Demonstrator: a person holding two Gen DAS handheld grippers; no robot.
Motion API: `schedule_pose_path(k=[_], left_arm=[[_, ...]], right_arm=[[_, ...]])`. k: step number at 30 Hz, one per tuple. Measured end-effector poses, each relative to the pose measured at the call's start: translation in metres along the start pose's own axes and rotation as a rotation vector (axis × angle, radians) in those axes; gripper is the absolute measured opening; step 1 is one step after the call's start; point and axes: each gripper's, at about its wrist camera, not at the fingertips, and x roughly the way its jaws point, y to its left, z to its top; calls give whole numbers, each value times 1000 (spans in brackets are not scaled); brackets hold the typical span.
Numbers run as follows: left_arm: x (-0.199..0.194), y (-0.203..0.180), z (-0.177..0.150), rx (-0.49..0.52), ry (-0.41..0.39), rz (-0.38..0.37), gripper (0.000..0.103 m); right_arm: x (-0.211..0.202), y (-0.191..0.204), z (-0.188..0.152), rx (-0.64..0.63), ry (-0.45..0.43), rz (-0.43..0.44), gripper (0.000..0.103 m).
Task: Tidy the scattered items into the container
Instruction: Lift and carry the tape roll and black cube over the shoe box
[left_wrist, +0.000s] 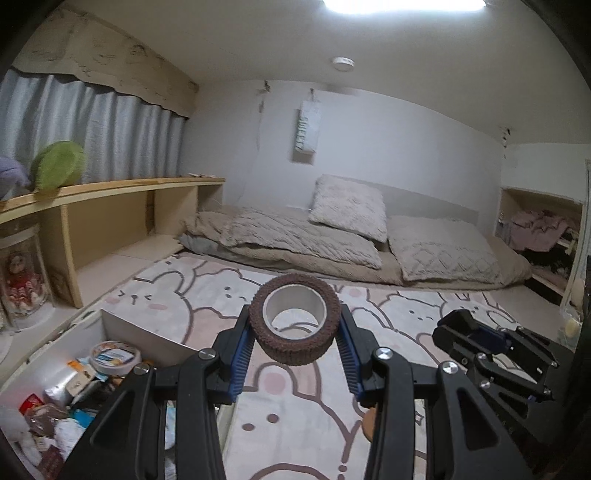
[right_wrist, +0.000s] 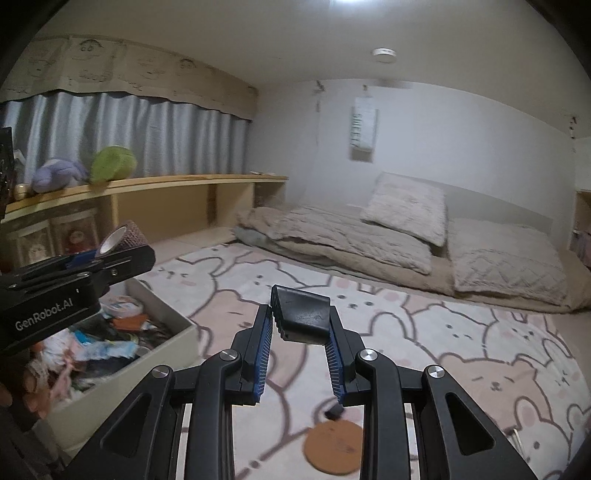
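Observation:
My left gripper (left_wrist: 295, 332) is shut on a brown textured tape roll (left_wrist: 295, 319) and holds it in the air above the bunny rug, just right of the white container box (left_wrist: 147, 332). My right gripper (right_wrist: 301, 321) is shut on a black binder clip (right_wrist: 301, 314) above the rug. In the right wrist view the left gripper (right_wrist: 110, 258) with the tape roll (right_wrist: 123, 236) hangs over the box (right_wrist: 173, 343), which holds several mixed items. In the left wrist view the right gripper (left_wrist: 476, 332) shows at the right.
A round cork coaster (right_wrist: 332, 446) and a small black item (right_wrist: 334, 411) lie on the rug (right_wrist: 406, 332). A white tape roll (left_wrist: 114, 356) lies in the box. Bedding (left_wrist: 332, 236) lies at the back, a wooden shelf (left_wrist: 110, 188) with plush toys at the left.

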Motion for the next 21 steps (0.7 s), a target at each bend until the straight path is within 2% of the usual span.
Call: schedule_pose_path(k=[10, 21], left_arm=[[-14, 38, 8, -27, -15, 72, 42], [-39, 88, 15, -47, -75, 221, 42]], right_arm=[[16, 45, 14, -34, 29, 106, 28], [44, 83, 23, 11, 93, 272, 28]])
